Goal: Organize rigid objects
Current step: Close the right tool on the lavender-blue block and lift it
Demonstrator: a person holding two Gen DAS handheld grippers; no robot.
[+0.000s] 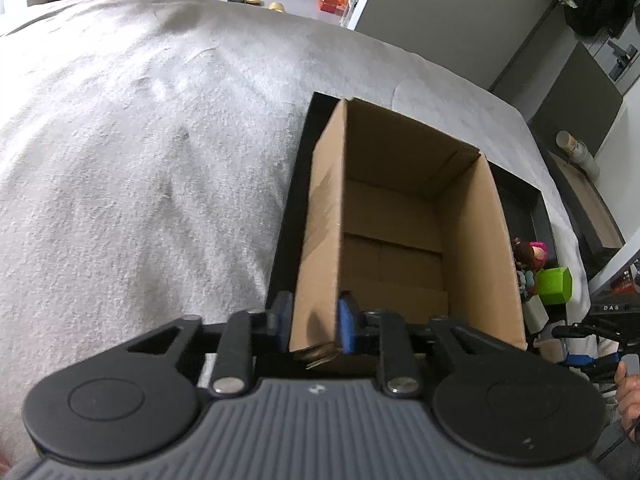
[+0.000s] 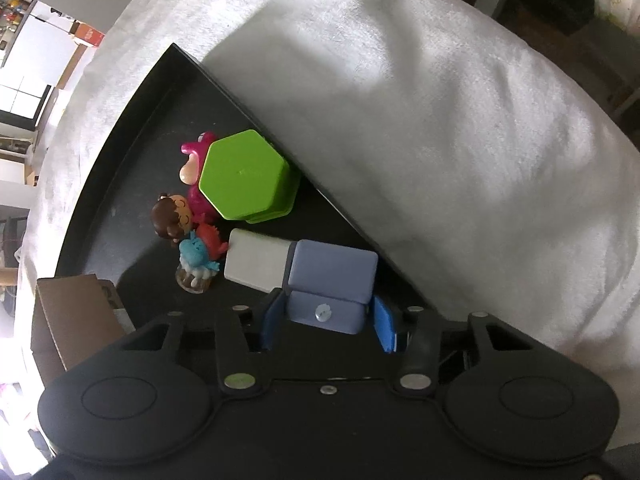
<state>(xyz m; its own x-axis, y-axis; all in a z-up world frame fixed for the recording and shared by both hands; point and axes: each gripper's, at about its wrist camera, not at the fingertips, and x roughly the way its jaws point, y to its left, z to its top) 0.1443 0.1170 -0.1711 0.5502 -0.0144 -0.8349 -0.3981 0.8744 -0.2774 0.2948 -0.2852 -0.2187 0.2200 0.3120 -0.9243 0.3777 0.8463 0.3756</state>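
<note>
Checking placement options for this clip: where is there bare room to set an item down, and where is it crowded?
The cardboard box, its wall pinched by the left gripper, looks empty inside. The black tray is bare toward its far corner, beyond the green hexagonal container. It is crowded around the figurines and the blue-grey block, which the right gripper straddles.

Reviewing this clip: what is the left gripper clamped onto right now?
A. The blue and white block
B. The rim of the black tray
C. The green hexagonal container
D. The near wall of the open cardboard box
D: in the left wrist view the left gripper has one blue pad outside and one inside the cardboard box, pinching its near wall, which stands on the black tray.
</note>
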